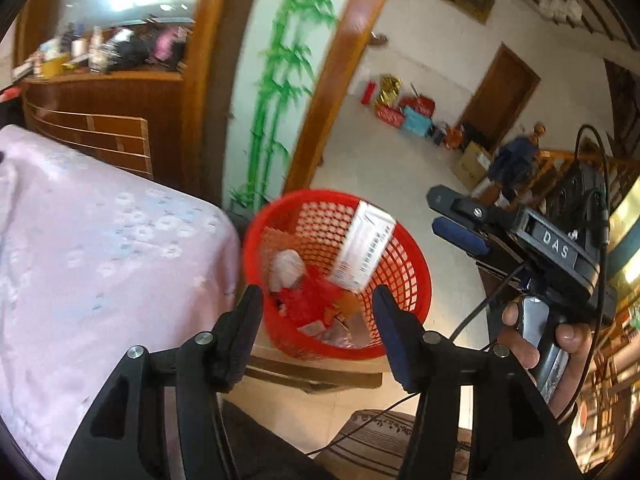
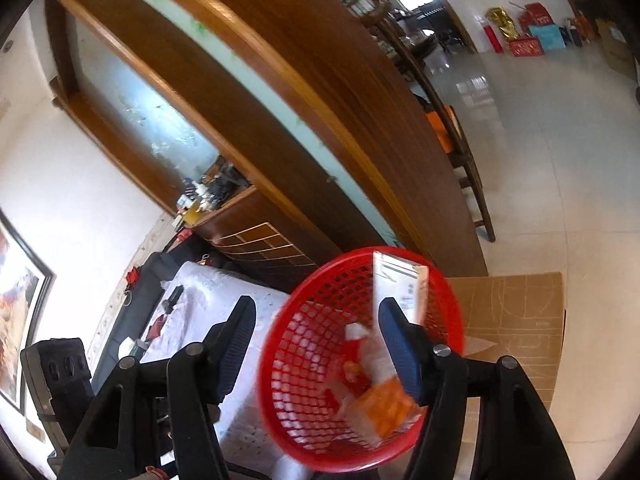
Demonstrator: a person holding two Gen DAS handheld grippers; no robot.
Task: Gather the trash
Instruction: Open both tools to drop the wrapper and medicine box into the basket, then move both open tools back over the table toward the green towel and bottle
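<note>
A red mesh basket (image 1: 412,276) stands beside a table draped in a pale cloth (image 1: 80,248). It holds a white flat box (image 1: 366,248) that leans on the rim, a crumpled white wad (image 1: 286,268), red wrappers and other scraps. My left gripper (image 1: 316,312) is open and empty just above the basket's near rim. My right gripper (image 1: 456,224) shows at the right of the left wrist view, held in a hand. In the right wrist view my right gripper (image 2: 316,340) is open and empty over the basket (image 2: 288,360), with the white box (image 2: 396,284) and an orange packet (image 2: 384,404) inside.
The basket rests on flattened cardboard (image 2: 516,320) on a tiled floor. A wooden cabinet (image 1: 104,116) with clutter on top and a bamboo-painted panel (image 1: 276,92) stand behind. Boxes and red bags (image 1: 404,112) lie by the far wall. A striped mat (image 1: 380,432) lies near.
</note>
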